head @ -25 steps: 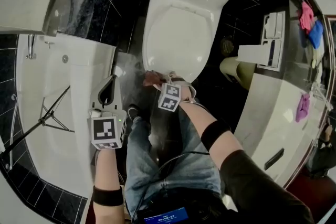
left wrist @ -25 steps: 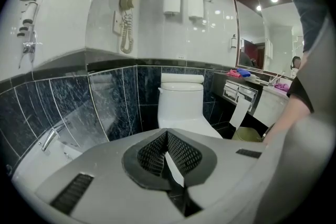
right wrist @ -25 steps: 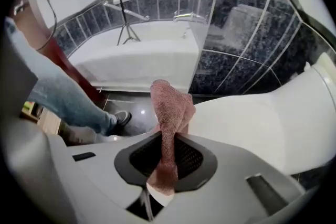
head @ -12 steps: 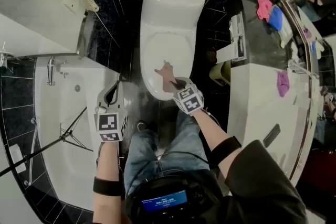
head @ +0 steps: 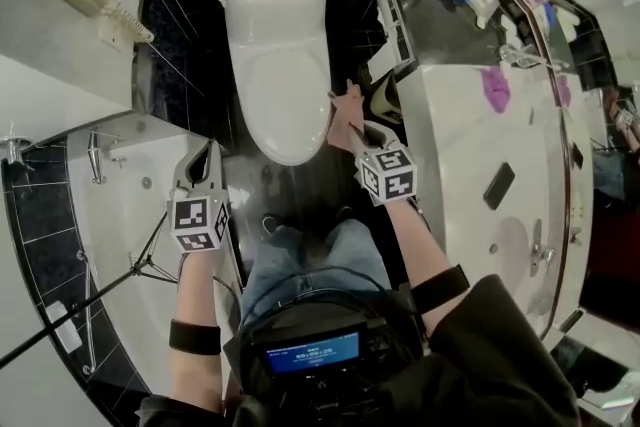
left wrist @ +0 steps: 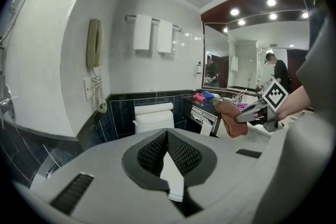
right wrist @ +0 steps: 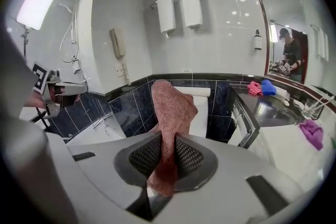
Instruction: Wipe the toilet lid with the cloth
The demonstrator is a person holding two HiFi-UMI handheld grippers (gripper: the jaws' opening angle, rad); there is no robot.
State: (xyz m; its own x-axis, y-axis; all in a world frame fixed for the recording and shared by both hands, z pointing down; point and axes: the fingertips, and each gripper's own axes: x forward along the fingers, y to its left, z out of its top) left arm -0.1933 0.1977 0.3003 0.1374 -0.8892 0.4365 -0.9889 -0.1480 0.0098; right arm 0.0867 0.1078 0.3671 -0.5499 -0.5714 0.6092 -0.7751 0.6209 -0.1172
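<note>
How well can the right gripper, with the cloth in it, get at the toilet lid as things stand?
Probably yes, easily. The right gripper, shut on the cloth, is just beside the right edge of the closed toilet lid in the head view, with nothing visible between them.

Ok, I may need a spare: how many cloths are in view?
4: a reddish cloth in the right tongs, a pink cloth and a blue cloth on the dark shelf, a purple cloth on the white counter. More may be hidden.
</note>
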